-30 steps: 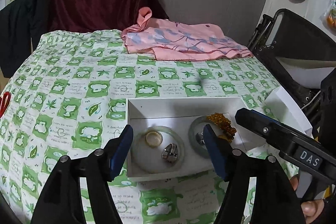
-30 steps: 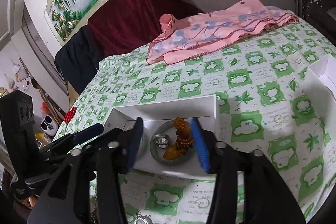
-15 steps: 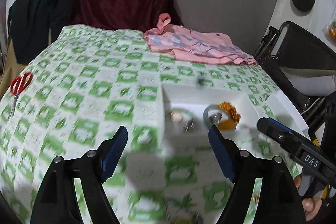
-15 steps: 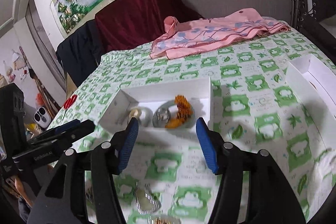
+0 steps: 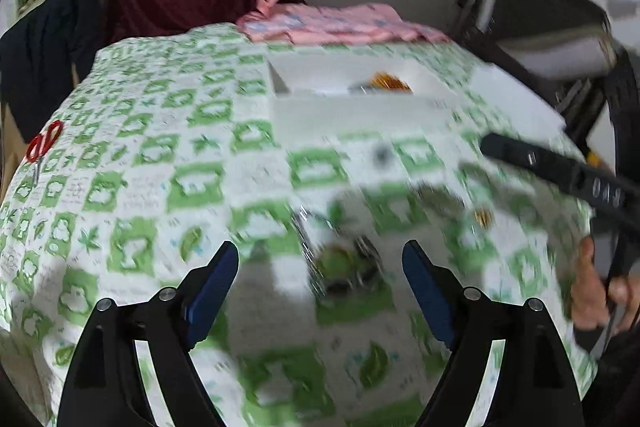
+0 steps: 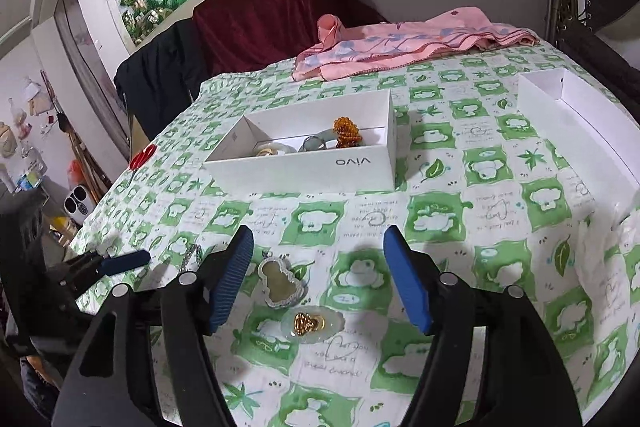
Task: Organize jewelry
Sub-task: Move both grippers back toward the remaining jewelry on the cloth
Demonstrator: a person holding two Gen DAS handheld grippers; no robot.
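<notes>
With some pieces already in the white cardboard box [image 6: 320, 151] at frame centre, I held both claws wide and empty, my right claw [image 6: 318, 281] framing the silver-rimmed gourd-shaped pendant [image 6: 280, 283] at lower centre, my likely next pick.

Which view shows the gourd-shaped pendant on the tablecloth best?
The right wrist view: the gourd pendant lies sharp on the tablecloth, just ahead of the open right tool, beside a pale pendant with gold. The left wrist view is motion-blurred; between the open left tool there is only a greenish smear.
</notes>
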